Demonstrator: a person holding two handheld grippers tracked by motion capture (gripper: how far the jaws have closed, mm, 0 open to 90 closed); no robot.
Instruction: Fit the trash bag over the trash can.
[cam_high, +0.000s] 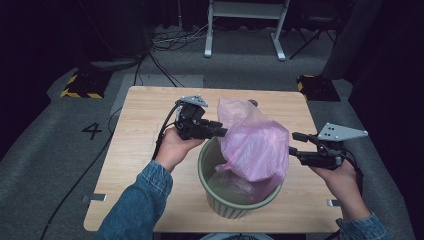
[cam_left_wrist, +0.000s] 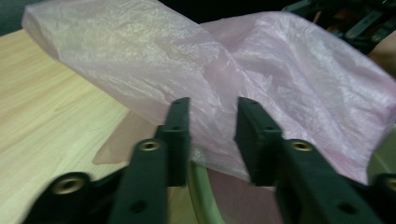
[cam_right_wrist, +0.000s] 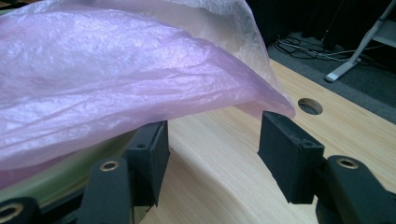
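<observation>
A crumpled pink plastic bag hangs half in and half out of a green ribbed bin at the front of the wooden table. My left gripper is at the bag's left edge. In the left gripper view its jaws stand apart with the pink film at and beyond the tips, and the pads do not press on it. At the bag's right edge my right gripper is open. In the right gripper view the bag drapes over the left jaw, and the bin rim shows below it.
A round hole is cut in the table behind the bag. On the grey floor beyond lie cables, a white frame's legs and yellow-black striped blocks. The bin stands close to the table's front edge.
</observation>
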